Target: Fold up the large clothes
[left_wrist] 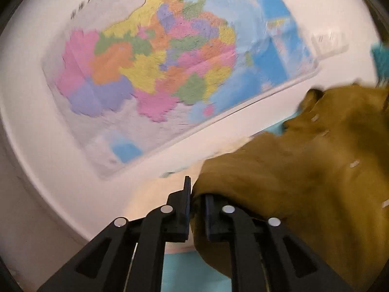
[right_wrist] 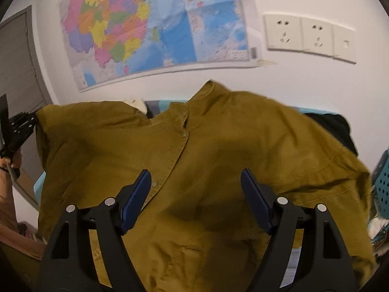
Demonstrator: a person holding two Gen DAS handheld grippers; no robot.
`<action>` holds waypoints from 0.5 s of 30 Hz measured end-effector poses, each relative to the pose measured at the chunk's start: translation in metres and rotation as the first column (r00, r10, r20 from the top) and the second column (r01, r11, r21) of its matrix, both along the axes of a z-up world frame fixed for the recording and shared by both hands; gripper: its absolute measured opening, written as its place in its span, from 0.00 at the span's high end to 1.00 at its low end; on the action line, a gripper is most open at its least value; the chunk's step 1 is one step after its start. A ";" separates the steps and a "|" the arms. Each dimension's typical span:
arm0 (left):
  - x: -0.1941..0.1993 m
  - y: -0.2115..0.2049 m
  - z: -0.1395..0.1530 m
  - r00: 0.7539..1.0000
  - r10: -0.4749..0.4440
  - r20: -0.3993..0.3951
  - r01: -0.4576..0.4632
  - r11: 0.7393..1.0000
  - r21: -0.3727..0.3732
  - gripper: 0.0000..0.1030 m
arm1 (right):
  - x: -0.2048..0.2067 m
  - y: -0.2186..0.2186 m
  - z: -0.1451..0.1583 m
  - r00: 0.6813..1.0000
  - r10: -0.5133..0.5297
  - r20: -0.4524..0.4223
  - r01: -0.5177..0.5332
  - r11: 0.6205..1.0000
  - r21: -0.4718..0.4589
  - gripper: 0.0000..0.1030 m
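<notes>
A mustard button-up shirt (right_wrist: pixel 218 146) is lifted and spread in front of the wall, collar up and button placket showing. In the left wrist view my left gripper (left_wrist: pixel 198 196) is shut on an edge of the shirt (left_wrist: pixel 304 170), and the cloth bunches up and hangs off to the right. The right wrist view shows that same left gripper (right_wrist: pixel 23 124) at the far left, holding the shirt's upper corner, with a hand and sleeve below it. My right gripper (right_wrist: pixel 195 172) stands open in front of the shirt's chest, with nothing pinched between its blue pads (right_wrist: pixel 136 199).
A coloured map (right_wrist: pixel 150 29) hangs on the white wall, with wall sockets (right_wrist: pixel 308 39) to its right. A grey door (right_wrist: pixel 17 68) is at the left. A teal perforated basket (right_wrist: pixel 384 182) and a dark garment (right_wrist: pixel 335 126) lie at the right. A teal surface (left_wrist: pixel 184 272) lies below.
</notes>
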State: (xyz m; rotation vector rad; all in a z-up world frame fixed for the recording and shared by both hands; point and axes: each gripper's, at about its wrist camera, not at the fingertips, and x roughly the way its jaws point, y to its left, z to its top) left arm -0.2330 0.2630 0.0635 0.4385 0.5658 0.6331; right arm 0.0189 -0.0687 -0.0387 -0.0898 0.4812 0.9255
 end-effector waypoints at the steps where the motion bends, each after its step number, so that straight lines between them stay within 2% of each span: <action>1: 0.004 0.004 -0.012 0.999 0.033 -0.030 -0.034 0.999 -0.005 0.84 | 0.000 0.001 -0.004 1.000 0.005 -0.008 -0.005 1.000 -0.007 0.27; 3: 0.008 0.020 -0.038 0.988 0.106 -0.110 -0.108 0.994 -0.012 0.83 | 0.003 0.002 -0.014 1.000 -0.001 -0.029 0.000 1.000 -0.021 0.27; 4: 0.009 0.033 -0.059 0.973 0.162 -0.166 -0.170 0.985 -0.035 0.76 | 0.005 0.000 -0.018 0.999 -0.006 -0.047 0.005 1.000 -0.021 0.27; 5: 0.008 0.047 -0.078 0.954 0.201 -0.221 -0.224 0.971 -0.086 0.75 | 0.008 -0.005 -0.022 0.997 -0.015 -0.072 0.014 1.000 -0.018 0.27; 7: 0.002 0.065 -0.099 0.934 0.232 -0.271 -0.282 0.946 -0.161 0.70 | 0.011 -0.020 -0.029 0.994 -0.034 -0.106 0.033 0.999 -0.015 0.27; 8: -0.006 0.072 -0.103 0.935 0.245 -0.257 -0.301 0.931 -0.209 0.65 | 0.010 -0.028 -0.031 0.992 -0.048 -0.114 0.047 0.999 -0.014 0.27; 9: -0.016 0.076 -0.100 0.949 0.231 -0.216 -0.288 0.915 -0.283 0.57 | 0.009 -0.038 -0.034 0.990 -0.061 -0.125 0.061 0.998 -0.009 0.27; 10: -0.031 0.079 -0.092 0.978 0.166 -0.129 -0.206 0.881 -0.427 0.50 | 0.007 -0.050 -0.037 0.988 -0.064 -0.143 0.064 0.998 -0.002 0.27; 11: -0.047 0.081 -0.084 0.995 0.097 -0.031 -0.098 0.831 -0.547 0.46 | 0.006 -0.059 -0.041 0.984 -0.062 -0.166 0.063 0.998 0.001 0.25; 12: -0.055 0.081 -0.080 0.998 0.063 0.020 -0.039 0.805 -0.591 0.39 | 0.004 -0.066 -0.046 0.981 -0.061 -0.187 0.061 0.998 -0.002 0.24; 13: -0.064 0.076 -0.076 0.997 0.025 0.066 0.020 0.795 -0.606 0.38 | 0.001 -0.071 -0.050 0.978 -0.065 -0.197 0.063 0.998 -0.012 0.24; 15: -0.068 0.063 -0.075 0.996 -0.040 0.076 0.078 0.798 -0.597 0.37 | -0.006 -0.081 -0.064 0.973 -0.098 -0.210 0.086 0.994 -0.064 0.24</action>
